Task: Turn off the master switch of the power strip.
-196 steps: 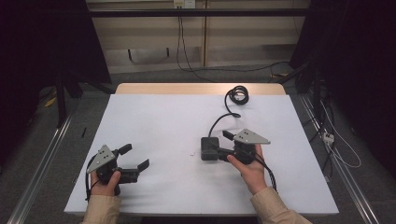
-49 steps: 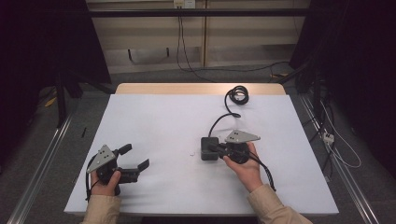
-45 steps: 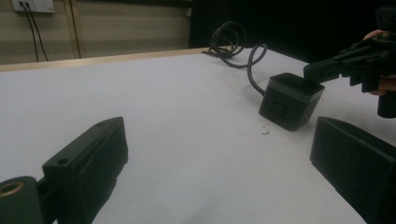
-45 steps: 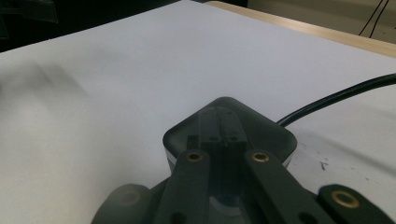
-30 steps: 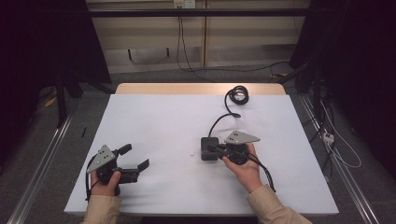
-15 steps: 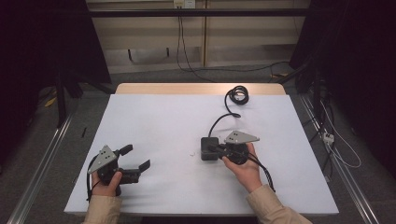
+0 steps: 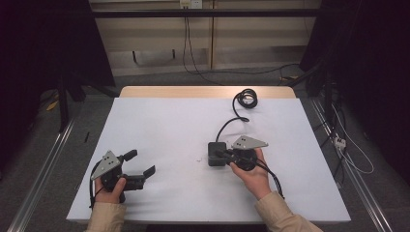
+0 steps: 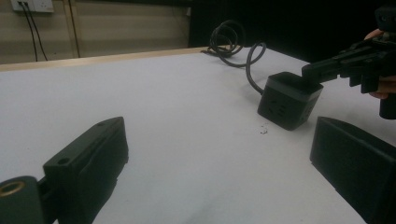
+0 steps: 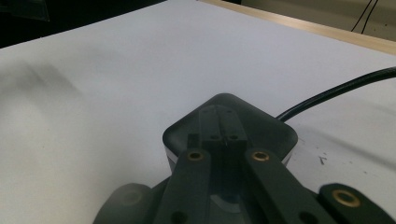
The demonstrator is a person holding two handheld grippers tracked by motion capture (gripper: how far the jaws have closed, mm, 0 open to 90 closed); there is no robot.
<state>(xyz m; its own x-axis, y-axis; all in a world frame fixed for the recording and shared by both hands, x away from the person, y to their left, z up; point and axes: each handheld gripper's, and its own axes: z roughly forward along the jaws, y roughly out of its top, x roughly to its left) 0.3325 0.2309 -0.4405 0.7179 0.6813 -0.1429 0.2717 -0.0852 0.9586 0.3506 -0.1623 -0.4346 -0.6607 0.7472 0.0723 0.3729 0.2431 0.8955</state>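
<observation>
I am holding the left tongs released, jaws spread wide, low over the near-left part of the white desk. I am keeping the right tongs nearly closed, jaws lying on top of the black power cube; I cannot tell whether they are grasping it. The cube is sitting right of centre, its black cable running to a coil at the far edge.
</observation>
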